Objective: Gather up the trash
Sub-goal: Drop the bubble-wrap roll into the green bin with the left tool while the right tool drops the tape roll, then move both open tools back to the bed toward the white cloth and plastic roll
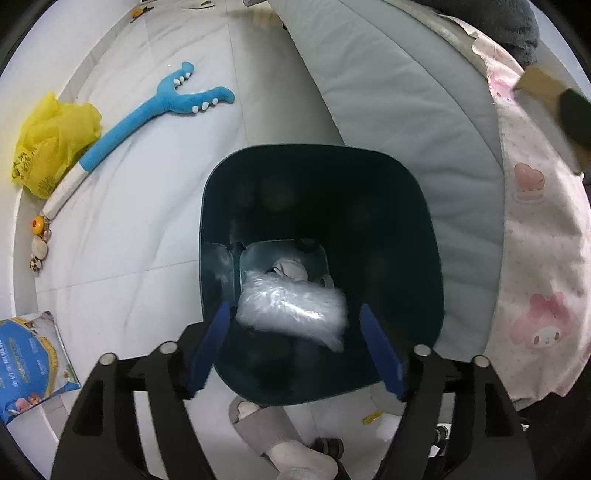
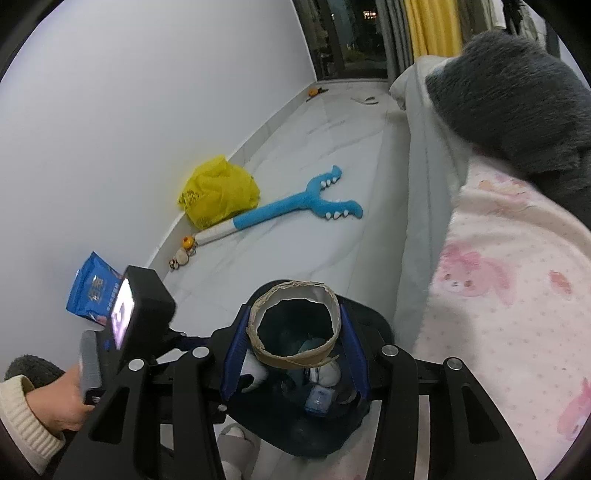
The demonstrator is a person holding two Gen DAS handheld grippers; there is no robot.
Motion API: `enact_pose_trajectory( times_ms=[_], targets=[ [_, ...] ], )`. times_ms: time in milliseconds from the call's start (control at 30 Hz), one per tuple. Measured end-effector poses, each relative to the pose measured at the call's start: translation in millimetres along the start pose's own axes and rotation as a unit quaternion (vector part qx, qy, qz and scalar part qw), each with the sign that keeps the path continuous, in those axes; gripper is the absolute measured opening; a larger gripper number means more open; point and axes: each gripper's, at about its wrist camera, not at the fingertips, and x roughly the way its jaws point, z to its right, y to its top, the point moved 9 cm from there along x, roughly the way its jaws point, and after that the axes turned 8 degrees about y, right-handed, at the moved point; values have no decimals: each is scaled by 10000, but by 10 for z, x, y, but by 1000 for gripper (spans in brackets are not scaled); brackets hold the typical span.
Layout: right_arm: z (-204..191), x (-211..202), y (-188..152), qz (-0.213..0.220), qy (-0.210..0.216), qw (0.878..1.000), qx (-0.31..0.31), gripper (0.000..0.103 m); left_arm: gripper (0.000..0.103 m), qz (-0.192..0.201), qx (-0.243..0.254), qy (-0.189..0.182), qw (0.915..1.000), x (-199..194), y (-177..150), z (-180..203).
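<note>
Left wrist view: dark teal bin (image 1: pixel 321 192), centre frame, standing on pale marbled floor tiles (image 1: pixel 155 206); crumpled white scraps lie on its bottom. Clear crinkled plastic bag (image 1: pixel 291 308) sits over the bin's mouth between the blue pads of the left gripper (image 1: pixel 299 332); jaws stand wide, pads clear of the bag on both sides. Grey mattress edge (image 1: pixel 399 122) fills the upper right, with a pink cartoon-print sheet (image 1: pixel 543 236) at far right. Yellow plastic bag (image 1: pixel 55 144) and blue plush toy (image 1: pixel 147 114) lie at upper left; blue snack packet (image 1: pixel 29 362) at lower left.

Right wrist view: right gripper (image 2: pixel 295 339), lower centre, is clamped on a brown cardboard tape-roll core (image 2: pixel 291 325), pads pressing its two sides, the ring held over the same bin. White wall (image 2: pixel 129 129) at left, dark window (image 2: pixel 354 33) at top, grey fluffy blanket (image 2: pixel 517 92) at upper right.
</note>
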Motion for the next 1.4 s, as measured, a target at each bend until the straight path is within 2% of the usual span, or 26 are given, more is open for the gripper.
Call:
enact_pose_trajectory(
  times_ms=[200, 667, 1000, 1167, 1200, 1300, 1400],
  targets=[
    [-25, 266, -65, -282, -71, 9996, -48, 49, 80, 64, -45, -77, 9999, -36, -23, -127],
    [-7, 815, -382, -1084, -243, 9937, -151, 49, 82, 893, -335, -225, 9952, -543, 208, -388],
    [-23, 1065, -625, -1587, -286, 9866, -250, 49, 82, 1666, -343, -318, 9849, -1057, 476, -412],
    [9, 1117, -696, -1719, -364, 9842, -231, 50, 82, 2062, -391, -345, 9771, -1320, 631, -401],
    [8, 1121, -712, -1740, -367, 9838, -229, 51, 82, 2120, -393, -348, 9759, -1352, 645, -407],
    [1, 1114, -725, -1769, -430, 9829, -284, 64, 82, 2337, -371, -346, 9710, -1509, 702, -375],
    [-21, 1060, -686, -1696, -436, 9840, -326, 68, 82, 2542, -382, -359, 9657, -1673, 759, -355]
  ],
)
